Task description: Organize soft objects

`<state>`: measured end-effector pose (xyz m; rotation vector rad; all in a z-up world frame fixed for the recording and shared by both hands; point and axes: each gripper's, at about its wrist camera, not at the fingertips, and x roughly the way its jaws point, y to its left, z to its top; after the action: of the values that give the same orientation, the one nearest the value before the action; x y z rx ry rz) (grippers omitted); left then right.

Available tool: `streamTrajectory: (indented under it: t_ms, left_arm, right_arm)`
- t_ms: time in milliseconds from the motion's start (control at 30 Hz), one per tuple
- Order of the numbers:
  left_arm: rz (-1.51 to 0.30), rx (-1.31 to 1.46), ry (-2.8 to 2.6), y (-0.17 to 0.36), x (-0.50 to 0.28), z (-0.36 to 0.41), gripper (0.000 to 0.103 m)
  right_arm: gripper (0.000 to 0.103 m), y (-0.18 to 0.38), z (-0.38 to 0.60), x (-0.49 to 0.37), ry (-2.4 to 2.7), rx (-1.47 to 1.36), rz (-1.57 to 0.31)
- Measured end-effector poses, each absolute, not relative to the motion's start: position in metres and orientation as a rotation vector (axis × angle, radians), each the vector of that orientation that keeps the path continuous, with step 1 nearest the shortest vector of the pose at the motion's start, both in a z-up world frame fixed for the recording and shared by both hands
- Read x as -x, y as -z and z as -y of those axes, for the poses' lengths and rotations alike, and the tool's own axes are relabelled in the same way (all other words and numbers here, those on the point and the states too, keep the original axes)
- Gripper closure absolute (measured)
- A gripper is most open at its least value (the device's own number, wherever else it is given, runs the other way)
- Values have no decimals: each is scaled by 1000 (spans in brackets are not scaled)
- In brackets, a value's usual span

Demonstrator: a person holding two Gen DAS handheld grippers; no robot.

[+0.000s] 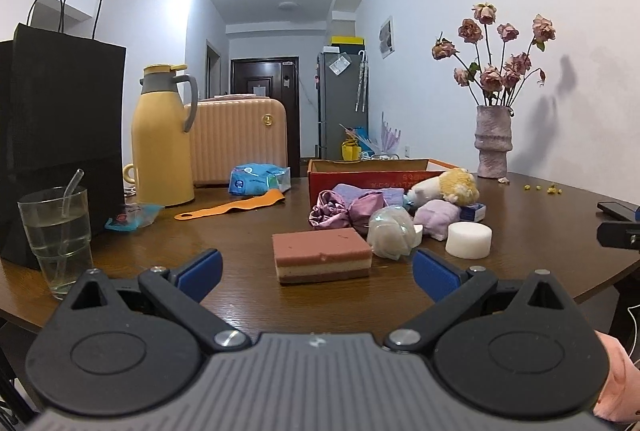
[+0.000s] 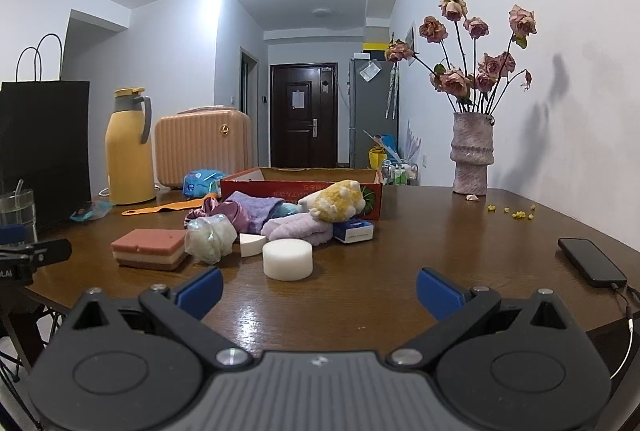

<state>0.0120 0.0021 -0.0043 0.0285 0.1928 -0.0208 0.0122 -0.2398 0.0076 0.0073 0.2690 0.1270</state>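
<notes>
A pile of soft objects lies mid-table before a red cardboard box (image 1: 384,178) (image 2: 280,186). A layered pink-and-brown sponge (image 1: 322,255) (image 2: 149,247), a white round sponge (image 1: 469,239) (image 2: 287,258), a pale mesh ball (image 1: 390,233) (image 2: 210,238), a yellow-white plush toy (image 1: 448,185) (image 2: 340,205), a lilac towel (image 1: 437,217) (image 2: 298,229) and purple cloths (image 1: 348,207) (image 2: 244,209) show. My left gripper (image 1: 318,273) is open and empty, just short of the layered sponge. My right gripper (image 2: 319,291) is open and empty, near the white sponge.
A black paper bag (image 1: 60,135), a glass of water with a straw (image 1: 56,235), a yellow thermos (image 1: 162,139), an orange strap (image 1: 236,206) and a blue wipes pack (image 1: 258,179) stand left. A vase of dried roses (image 1: 493,143) (image 2: 472,159) stands back right. A black phone (image 2: 592,261) lies right.
</notes>
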Motion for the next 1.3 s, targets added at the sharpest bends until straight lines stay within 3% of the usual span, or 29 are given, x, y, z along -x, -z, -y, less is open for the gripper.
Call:
streamTrajectory:
  t_ms: [833,1000,1100,1133,1200,1300]
  left_arm:
    - [-209,-10,10,3,-21,-12,0]
    - [-282,10,-20,-3,-58,-19,0]
    - [-333,91,12,-8,-93,-35,3]
    - [-369,117,12,-9,-108,-41,6]
    - [-430,142,19,-6,-132,-49,25]
    - [-500,196,36,-4,-161,-63,37]
  right_arm:
    - [0,-5,234,-19,-142,2,-260]
    - [0,-9,235,-43,-205,-23,-213]
    - [0,-18,227,-84,-332,-62,-305]
    - [1,-21,220,-97,-368,-54,-337]
    - [6,-27,201,-123,-413,-45,-366]
    - [36,-29,173,-158,-507,-75,-417]
